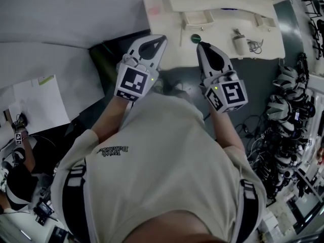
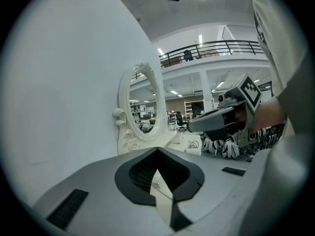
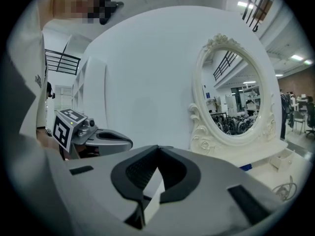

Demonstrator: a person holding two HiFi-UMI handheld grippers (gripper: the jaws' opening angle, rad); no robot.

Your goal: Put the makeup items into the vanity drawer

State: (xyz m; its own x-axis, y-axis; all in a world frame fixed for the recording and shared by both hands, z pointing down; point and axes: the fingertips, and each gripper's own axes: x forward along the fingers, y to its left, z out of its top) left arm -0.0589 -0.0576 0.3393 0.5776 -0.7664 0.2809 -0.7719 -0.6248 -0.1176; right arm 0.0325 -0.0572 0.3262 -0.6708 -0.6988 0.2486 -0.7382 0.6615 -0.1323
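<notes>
You're at the approach, with nothing picked up yet. The left tool (image 1: 158, 39) and the right tool (image 1: 203, 46) are both held out side by side toward the vanity (image 1: 162, 14). Each tool's own view shows its jaws closed tip to tip with nothing between them, so both are empty.

The makeup is up ahead on the worktop. A green-capped item (image 1: 195, 37) sits just beside your right tool's tip. A pale bottle-like item (image 1: 239, 44) stands further right, next to a tangle of something thin I can't identify. Behind them is a small open tray (image 1: 198, 18), most likely the drawer you're aiming for, though I can't be sure from this angle.

For the next move, I'd say spread the right tool's jaws, tip it down over the green-capped item and close on it squarely. It looks small and round, so an off-centre pinch could send it rolling.

Only the head view shows the items and the tray from above; neither gripper view picks out the makeup. The gripper views do show the oval mirror (image 3: 236, 100) standing upright against the white wall, which the head view flattens to almost nothing. Each gripper view also catches the other tool alongside it.
</notes>
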